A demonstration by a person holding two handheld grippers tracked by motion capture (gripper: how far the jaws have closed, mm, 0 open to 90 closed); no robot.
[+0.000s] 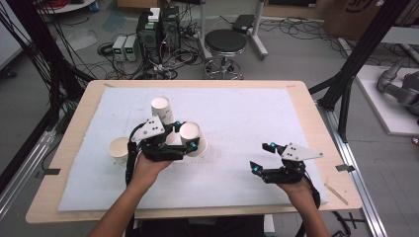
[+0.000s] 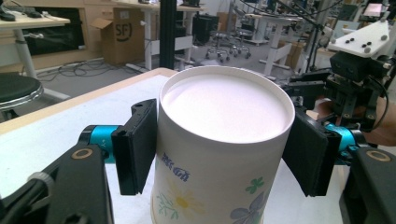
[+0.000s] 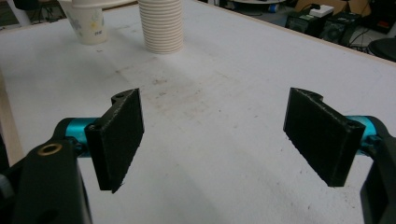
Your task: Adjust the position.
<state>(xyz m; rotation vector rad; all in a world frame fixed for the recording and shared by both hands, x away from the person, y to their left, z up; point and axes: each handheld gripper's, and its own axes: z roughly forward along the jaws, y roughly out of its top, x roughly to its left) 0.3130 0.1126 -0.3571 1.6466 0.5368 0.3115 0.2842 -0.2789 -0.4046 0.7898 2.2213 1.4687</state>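
1. The left claw has the flowered paper cup right between its pads. The cup stands upside down, its flat base up and its long axis vertical, square to the line on which the claw closes.

2. In the left gripper view that cup sits dead centre. The left pad looks pressed to the wall, and the right pad is at the wall or a hair off it. I judge the claw closed on the cup, held high near the base.

3. Is the cup lifted or still on the desk? I cannot tell, since its rim is hidden below the jaws.

4. Beyond the left claw, a little to its left, stands the ribbed stack of cups, upright and close by. I judge that a stacking move goes up and over that way.

5. A third cup, mouth up, sits on the left claw's near left, beside the wrist.

6. The left forearm comes in low, with the hand level and the jaws pointing forward and to the right.

7. The right claw hovers wide open and empty, well to the right of the cups, over the bare white mat. The left hand is plainly the nearer one.
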